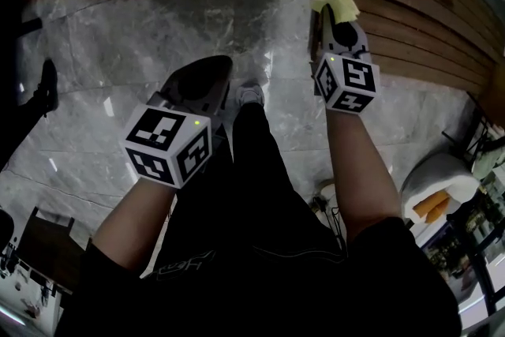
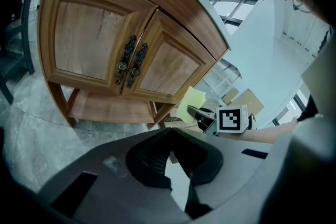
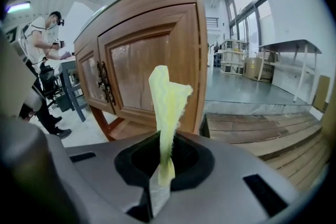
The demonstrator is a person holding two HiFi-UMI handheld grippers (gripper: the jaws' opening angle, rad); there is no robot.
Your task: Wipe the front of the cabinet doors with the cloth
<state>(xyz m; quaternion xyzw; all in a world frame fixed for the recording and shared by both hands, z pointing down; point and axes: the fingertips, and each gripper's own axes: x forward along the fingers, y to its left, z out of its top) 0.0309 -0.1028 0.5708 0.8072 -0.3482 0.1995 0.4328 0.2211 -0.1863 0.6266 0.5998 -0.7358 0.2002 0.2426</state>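
— What takes up most of the scene?

— A grey marble floor (image 1: 158, 35), with a wooden cabinet (image 2: 131, 23) standing on it at the far side. To the right of the cabinet runs a low platform of wooden planks (image 1: 426, 35).

— And the cabinet front?

— It has two panelled doors, the left door (image 2: 86, 39) and the right door (image 2: 170, 68). Both are shut, and a pair of dark ornate handles (image 2: 131, 60) sits where they meet. An open shelf (image 2: 105, 107) lies below them, between the legs.

— Where are the person's tools?

— The left gripper (image 1: 207, 71) is held low over the floor, near the person's black-trousered leg and pale shoe (image 1: 249, 93). Its jaws are pressed together at the tips with nothing between them. The right gripper (image 3: 165, 157) reaches farther out, toward the cabinet's right corner.

— And the cloth?

— The yellow cloth (image 3: 167, 107) is pinched in the right gripper's jaws and stands upright out of them. In the left gripper view it hangs just beside the cabinet's right front leg, apart from both doors.
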